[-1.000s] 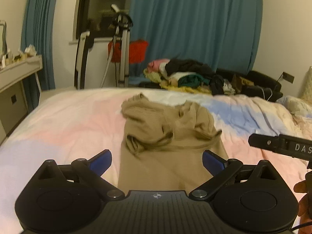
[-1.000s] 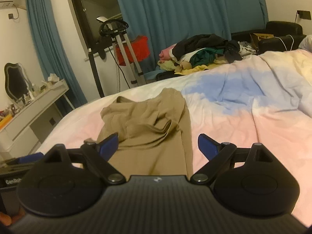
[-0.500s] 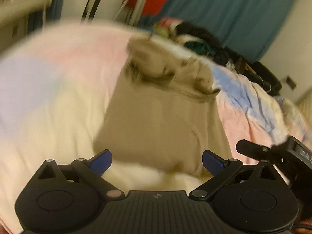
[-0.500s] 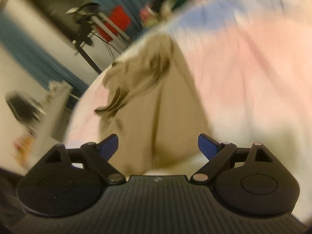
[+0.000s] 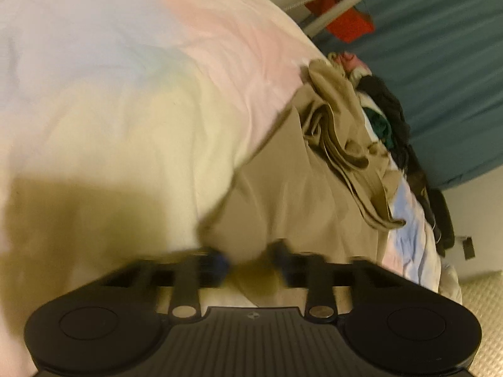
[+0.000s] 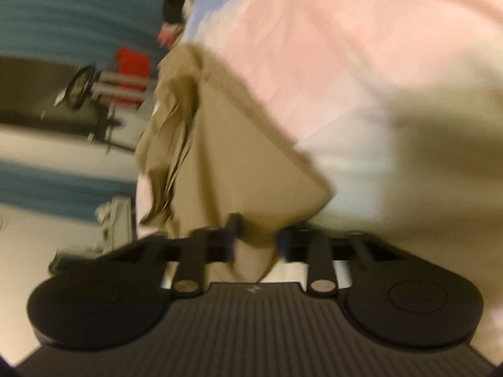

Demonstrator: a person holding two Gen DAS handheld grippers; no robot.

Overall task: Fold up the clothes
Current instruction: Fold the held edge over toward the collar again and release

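A tan garment (image 5: pixel 292 188) lies lengthwise on the pastel bedspread (image 5: pixel 125 94), its far end bunched and folded over. My left gripper (image 5: pixel 250 259) is shut on the garment's near left corner. In the right wrist view the same tan garment (image 6: pixel 239 163) runs away from me, and my right gripper (image 6: pixel 256 242) is shut on its near right corner. Both views are tilted and motion-blurred, and the fingertips are partly hidden by cloth.
A pile of other clothes (image 5: pixel 386 116) lies at the far edge of the bed before a blue curtain (image 5: pixel 440 62). A red object on a metal stand (image 5: pixel 345 22) is beyond the bed. The bedspread (image 6: pixel 361 62) stretches to the right.
Both grippers dropped from hovering open above the bed to the garment's near edge and closed on its corners. Both cameras tilted sharply.
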